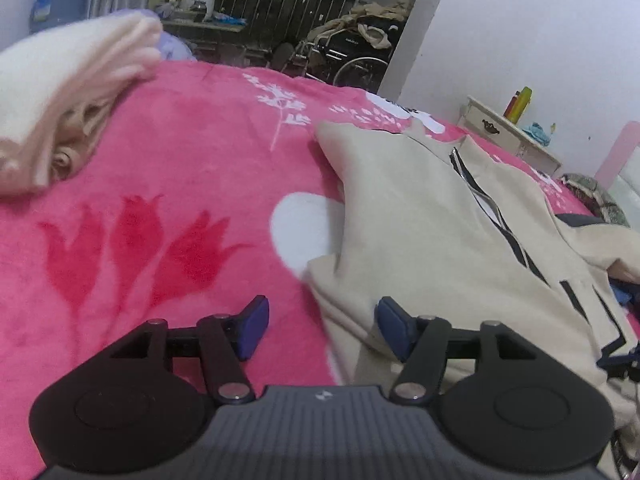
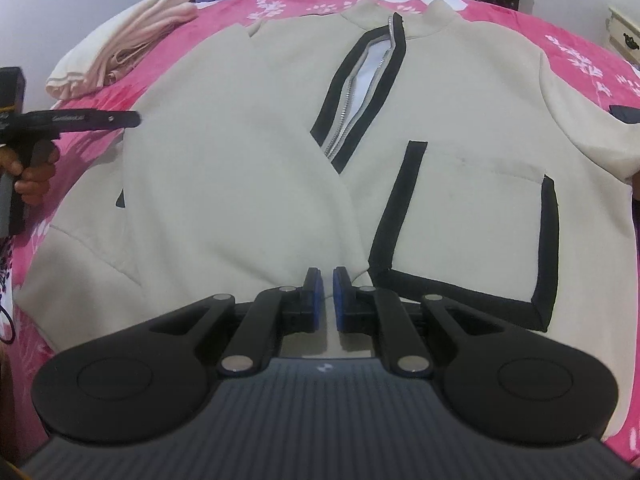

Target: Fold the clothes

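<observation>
the cream jacket (image 2: 248, 152) with black trim lies spread front-up on the pink blanket (image 2: 580, 56), filling the middle of the right wrist view, its zip (image 2: 362, 92) part open toward the collar at the top of the frame. one sleeve looks laid in across the body at the left, so i judge the folding barely begun: the body is still full width and no lengthwise fold is made. the right tongs (image 2: 324, 296) at the bottom centre are nearly closed, a thin gap between the blue pads; they sit at the hem, but whether cloth is pinched i cannot tell. the left tongs (image 1: 322, 328) are wide open and hold nothing, one pad over the blanket, the other over the jacket's edge. in the upper left of both views a folded pale pink garment (image 2: 120, 48) rests on the blanket, apparently already done.
</observation>
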Available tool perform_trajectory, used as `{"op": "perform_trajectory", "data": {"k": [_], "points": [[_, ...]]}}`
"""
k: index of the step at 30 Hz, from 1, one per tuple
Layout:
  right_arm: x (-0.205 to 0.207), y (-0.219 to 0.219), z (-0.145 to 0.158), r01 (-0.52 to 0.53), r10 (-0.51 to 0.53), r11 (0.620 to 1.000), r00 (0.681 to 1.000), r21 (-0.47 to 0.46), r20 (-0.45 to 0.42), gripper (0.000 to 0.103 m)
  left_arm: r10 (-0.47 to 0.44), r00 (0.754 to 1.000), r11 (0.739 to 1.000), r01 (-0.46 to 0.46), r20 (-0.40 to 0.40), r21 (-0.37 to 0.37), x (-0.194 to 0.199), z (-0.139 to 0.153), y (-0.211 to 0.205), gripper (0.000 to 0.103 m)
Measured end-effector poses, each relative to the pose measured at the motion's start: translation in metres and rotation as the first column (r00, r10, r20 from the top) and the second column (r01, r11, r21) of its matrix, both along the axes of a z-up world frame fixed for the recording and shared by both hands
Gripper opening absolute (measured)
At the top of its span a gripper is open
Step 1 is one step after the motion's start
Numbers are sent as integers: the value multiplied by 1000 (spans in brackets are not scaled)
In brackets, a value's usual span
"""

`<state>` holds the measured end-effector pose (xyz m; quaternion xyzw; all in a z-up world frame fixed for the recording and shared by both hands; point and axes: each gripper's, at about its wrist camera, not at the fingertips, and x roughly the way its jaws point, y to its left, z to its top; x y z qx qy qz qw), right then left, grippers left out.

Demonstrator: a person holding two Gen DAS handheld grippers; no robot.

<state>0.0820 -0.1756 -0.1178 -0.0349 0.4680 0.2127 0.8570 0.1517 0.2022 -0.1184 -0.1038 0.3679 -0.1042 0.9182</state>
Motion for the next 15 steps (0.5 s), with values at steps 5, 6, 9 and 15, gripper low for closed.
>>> {"op": "perform_trajectory", "data": {"k": [5,6,9,15], "points": [[1,3,3,9,-9,1000,1000,-4,-2,6,-19,999,1000,19,42,15,3,29,-1,61],[1,3,3,16,-16,1000,1000,-1,-1,6,-32,998,999,31,55,17,5,37,-3,61],[-1,3,2,31,-31,1000,1000,6,5,6,-73,994,997,72,85,16,15,49,-18,61],[2,-15,14,103,-101,992,994,68,-38,9,-139,990,990,139,34,3,32,40,-65,62]]}}
